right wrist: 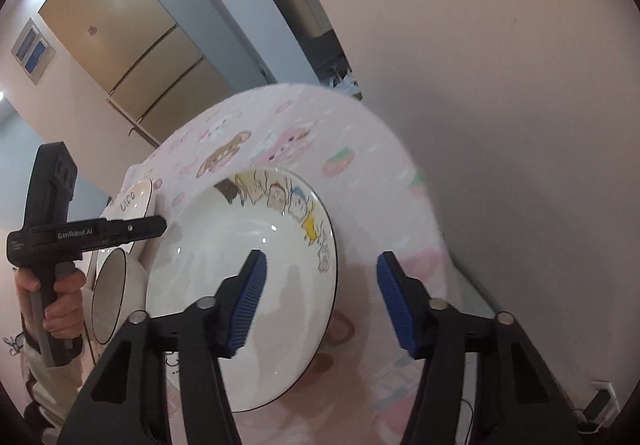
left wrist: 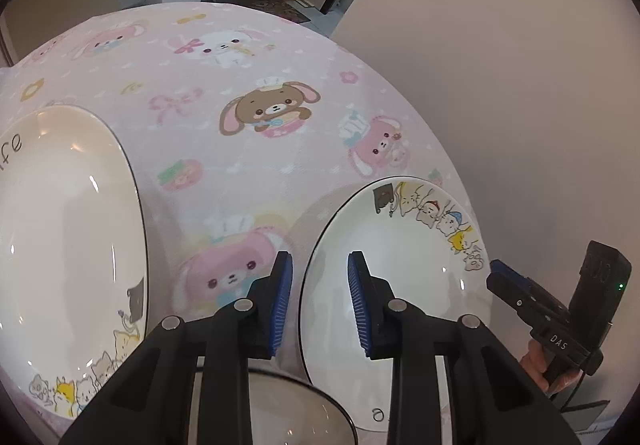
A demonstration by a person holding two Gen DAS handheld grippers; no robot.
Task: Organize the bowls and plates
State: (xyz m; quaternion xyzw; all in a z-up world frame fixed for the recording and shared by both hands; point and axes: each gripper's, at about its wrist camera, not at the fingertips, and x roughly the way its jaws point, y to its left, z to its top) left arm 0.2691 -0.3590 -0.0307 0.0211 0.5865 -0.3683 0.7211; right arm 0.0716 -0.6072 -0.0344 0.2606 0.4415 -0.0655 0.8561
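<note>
Now your left gripper (left wrist: 320, 277) straddles the left rim of the cat-pattern plate (left wrist: 400, 257) on the pink tablecloth (left wrist: 240, 149), jaws narrow, maybe not yet pressing. Your right gripper (right wrist: 320, 277) spans its right rim, jaws apart. A larger plate (left wrist: 64, 229) lies further left, a bowl (left wrist: 288, 417) nearest you.

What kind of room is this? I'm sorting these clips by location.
Probably a home dining area beside a kitchen: a tall refrigerator stands behind a table under a pink cartoon tablecloth, which is set with cat-print plates.
</note>
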